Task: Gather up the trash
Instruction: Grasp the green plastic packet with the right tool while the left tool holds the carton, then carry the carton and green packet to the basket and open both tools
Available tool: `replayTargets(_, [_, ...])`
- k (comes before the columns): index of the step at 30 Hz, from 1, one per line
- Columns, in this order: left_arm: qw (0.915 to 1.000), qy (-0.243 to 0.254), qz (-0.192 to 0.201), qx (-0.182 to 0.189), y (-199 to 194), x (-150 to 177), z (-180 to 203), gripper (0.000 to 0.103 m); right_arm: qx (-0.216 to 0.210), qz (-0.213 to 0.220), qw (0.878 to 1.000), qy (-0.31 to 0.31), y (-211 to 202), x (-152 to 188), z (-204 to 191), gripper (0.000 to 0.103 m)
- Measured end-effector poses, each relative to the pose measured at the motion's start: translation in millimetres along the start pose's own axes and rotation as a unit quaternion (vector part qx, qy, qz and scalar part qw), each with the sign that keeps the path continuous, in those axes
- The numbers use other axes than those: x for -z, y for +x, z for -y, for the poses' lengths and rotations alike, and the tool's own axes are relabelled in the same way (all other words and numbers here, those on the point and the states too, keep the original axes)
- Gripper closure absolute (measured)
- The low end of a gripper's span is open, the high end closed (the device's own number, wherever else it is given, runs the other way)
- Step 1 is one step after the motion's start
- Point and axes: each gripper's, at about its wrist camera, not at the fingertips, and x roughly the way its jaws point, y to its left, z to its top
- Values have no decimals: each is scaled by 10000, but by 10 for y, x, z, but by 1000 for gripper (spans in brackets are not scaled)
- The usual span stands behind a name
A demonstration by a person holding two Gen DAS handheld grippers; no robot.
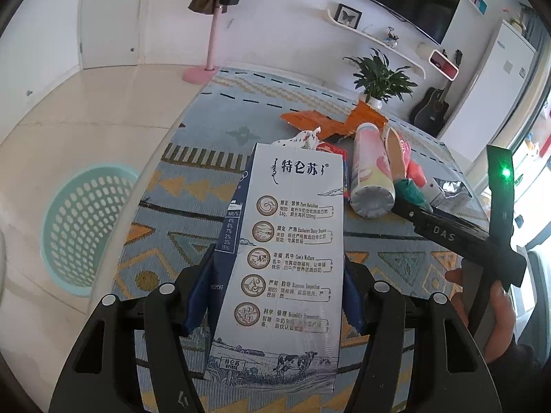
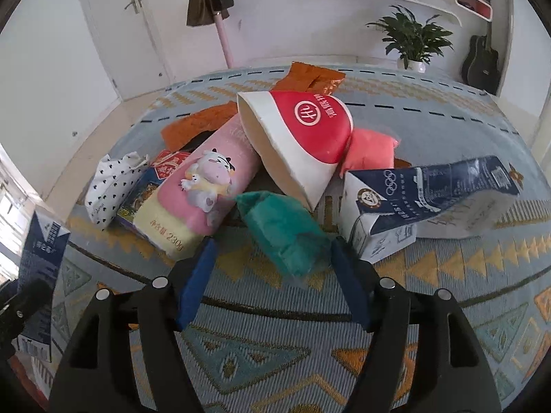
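Left gripper [image 1: 279, 289] clamps white printed milk carton [image 1: 289, 258] right of mint plastic basket [image 1: 82, 227]; right gripper [image 2: 272, 275] wide open, empty, crumpled green paper wad [image 2: 282, 230] at fingertips.

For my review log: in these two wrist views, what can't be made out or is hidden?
- Left wrist view: the held milk carton hides the table behind it and most of the left gripper gap.
- Left wrist view: the teal basket is partly cut by the table edge; contents not visible.
- Right wrist view: the green wad sits at the right gripper tips; contact unclear.
- Right wrist view: the red-labelled pack is mostly covered by the pink bottle.
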Motion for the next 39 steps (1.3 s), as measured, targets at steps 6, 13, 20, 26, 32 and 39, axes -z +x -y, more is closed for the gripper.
replayTargets(6, [10000,-26,22,17,-13,-15,-7,42,-600,161,9974,-352,-250,159,-118,38])
replayTargets(13, [9999,-21,122,7,-45,-17,5,42,-335,156,9990,-244,-281,204,10,38])
replayTargets(20, [9998,-99,159,-9,-41,-39,-29,42,-472,-248,9985,-103,17,39,0,38])
replayTargets(26, [9989,-206,410,-9,-159,-73,-71,42,-509,-14,9987,-44,-117,93,23,68])
replayTargets(32, [9956,-384,823,-250,-672,-292,-301,42,-682,513,9934,-760,-638,68,-465,68])
replayTargets(39, [9869,-946,1184,-560,-1003,-597,-1102,42,-1532,552,9754,-1487,-788,-221,-1591,68])
